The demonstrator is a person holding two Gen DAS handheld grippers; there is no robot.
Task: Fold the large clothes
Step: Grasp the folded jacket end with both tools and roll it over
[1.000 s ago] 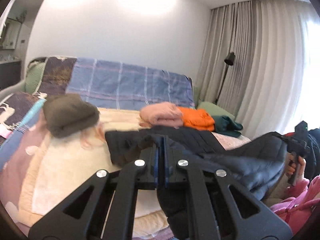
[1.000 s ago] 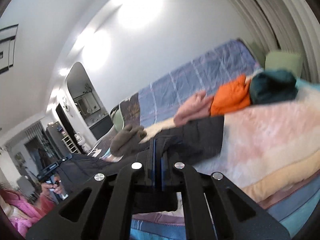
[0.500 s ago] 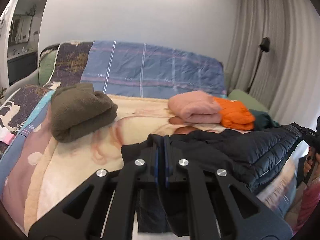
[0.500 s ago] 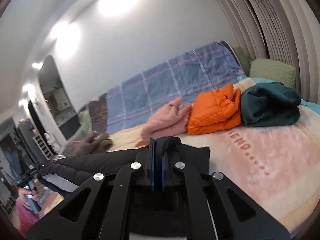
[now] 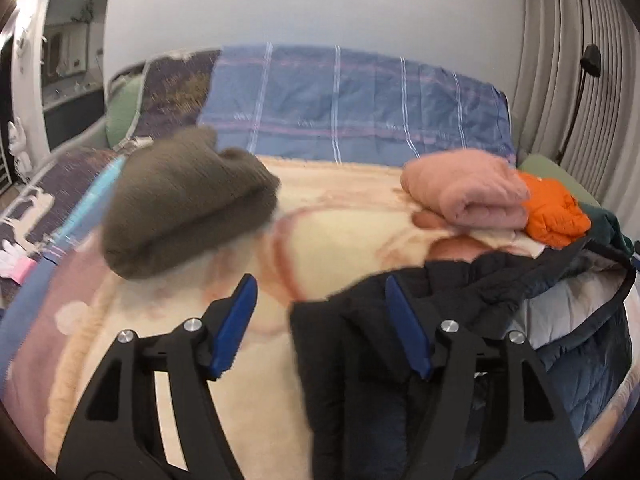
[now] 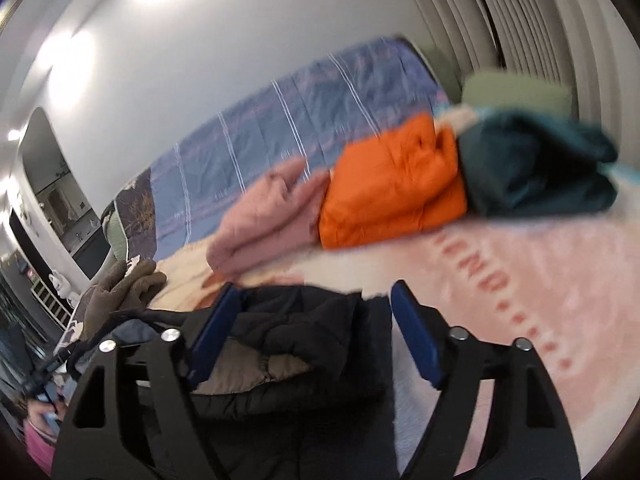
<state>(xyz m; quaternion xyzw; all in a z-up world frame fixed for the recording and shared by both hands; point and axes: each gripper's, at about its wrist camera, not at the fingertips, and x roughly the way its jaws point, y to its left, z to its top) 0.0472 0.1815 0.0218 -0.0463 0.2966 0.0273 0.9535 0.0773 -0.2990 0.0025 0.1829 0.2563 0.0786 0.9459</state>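
Both tongs released since the earlier frame; dark jacket laid on bed, not yet folded.

Left tongs [image 5: 318, 322] and right tongs [image 6: 312, 330], earlier pinched on the dark quilted puffer jacket [image 5: 480, 312], now stand spread and hold nothing. It lies rumpled near the bed's near right edge, grey lining showing. Judged early stage: spreading and folding remain. Folded olive knit bundle [image 5: 188, 208], pink fleece bundle [image 5: 468, 192], orange puffer bundle [image 6: 396, 184] and teal bundle [image 6: 536, 168] lie farther back on the cream-and-pink blanket [image 5: 340, 240].
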